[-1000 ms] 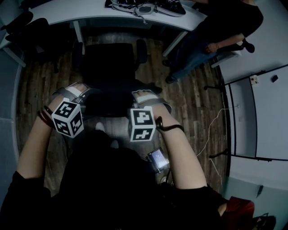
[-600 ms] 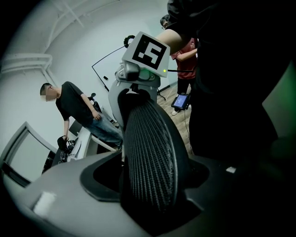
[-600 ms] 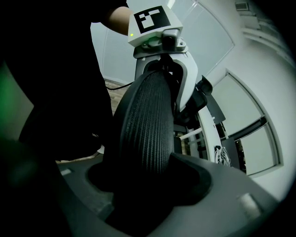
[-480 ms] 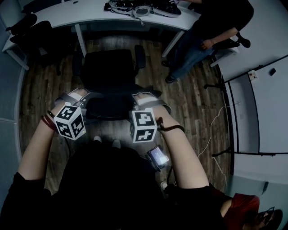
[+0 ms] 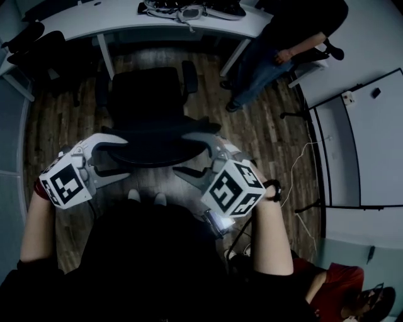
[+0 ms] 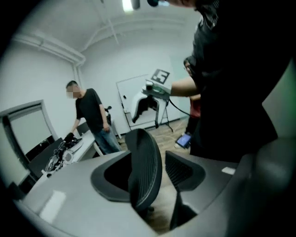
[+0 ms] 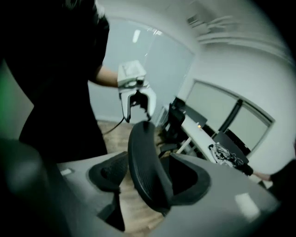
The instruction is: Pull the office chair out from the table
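Wood floor (image 5: pixel 267 135) runs below a white table (image 5: pixel 82 22) at the top edge. At left, the left gripper (image 5: pixel 119 158) straddles one end of the backrest (image 5: pixel 154 148). Its jaws are spread and have just been closing, with a gap still showing. The office chair (image 5: pixel 148 94) stands centre, just below the table. The right gripper (image 5: pixel 182 153) straddles the other end, jaws equally wide and not pinching.

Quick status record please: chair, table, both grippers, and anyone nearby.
chair: office chair faces the table, seat out from under it, wood floor showing between them
backrest: backrest nearest the operator, one gripper at each side edge
left gripper: left gripper jaws apart round the backrest's edge, just been closing, gap still at one pad
right gripper: right gripper jaws apart round the other edge, gap at one pad
bystander: person standing at the table's right end in the head view
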Action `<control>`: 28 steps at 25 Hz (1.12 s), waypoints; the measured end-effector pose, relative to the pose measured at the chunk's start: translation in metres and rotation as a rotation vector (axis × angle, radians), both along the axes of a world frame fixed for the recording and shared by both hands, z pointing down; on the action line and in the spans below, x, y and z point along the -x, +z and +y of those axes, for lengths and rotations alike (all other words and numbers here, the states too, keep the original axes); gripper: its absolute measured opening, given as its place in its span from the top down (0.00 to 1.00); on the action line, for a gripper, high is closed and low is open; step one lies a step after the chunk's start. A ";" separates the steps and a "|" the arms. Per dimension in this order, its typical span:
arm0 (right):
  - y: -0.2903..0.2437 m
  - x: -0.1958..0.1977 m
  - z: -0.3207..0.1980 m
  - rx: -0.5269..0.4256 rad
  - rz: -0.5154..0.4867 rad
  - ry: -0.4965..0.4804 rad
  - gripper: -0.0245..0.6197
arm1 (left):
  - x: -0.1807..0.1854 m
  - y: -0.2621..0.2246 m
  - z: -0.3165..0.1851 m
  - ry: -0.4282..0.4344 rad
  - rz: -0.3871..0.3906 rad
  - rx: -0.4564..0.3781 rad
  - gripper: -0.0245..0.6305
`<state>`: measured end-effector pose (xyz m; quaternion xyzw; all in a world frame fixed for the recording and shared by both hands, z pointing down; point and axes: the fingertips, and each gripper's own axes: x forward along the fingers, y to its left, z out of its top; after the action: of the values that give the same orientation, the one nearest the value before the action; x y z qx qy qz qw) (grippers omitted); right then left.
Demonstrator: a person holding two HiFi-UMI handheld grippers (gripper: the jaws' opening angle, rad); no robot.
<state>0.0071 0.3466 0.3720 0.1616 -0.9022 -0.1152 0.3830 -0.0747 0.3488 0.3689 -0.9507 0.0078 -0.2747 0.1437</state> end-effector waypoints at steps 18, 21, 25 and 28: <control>-0.131 -0.040 0.002 -0.087 -0.695 0.398 0.96 | -0.028 -0.115 -0.012 -0.549 0.579 0.217 0.96; -0.130 -0.039 0.004 -0.089 -0.693 0.399 0.96 | -0.028 -0.112 -0.012 -0.544 0.561 0.205 0.96; -0.130 -0.044 0.005 -0.090 -0.693 0.408 0.96 | -0.033 -0.117 -0.010 -0.525 0.566 0.200 0.96; -0.131 -0.049 0.006 -0.092 -0.693 0.408 0.96 | -0.038 -0.120 -0.008 -0.518 0.565 0.193 0.96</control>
<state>0.0563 0.3528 0.2412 0.3836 -0.9212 -0.0156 0.0638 -0.0366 0.3409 0.2494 -0.9645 0.2609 -0.0287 -0.0283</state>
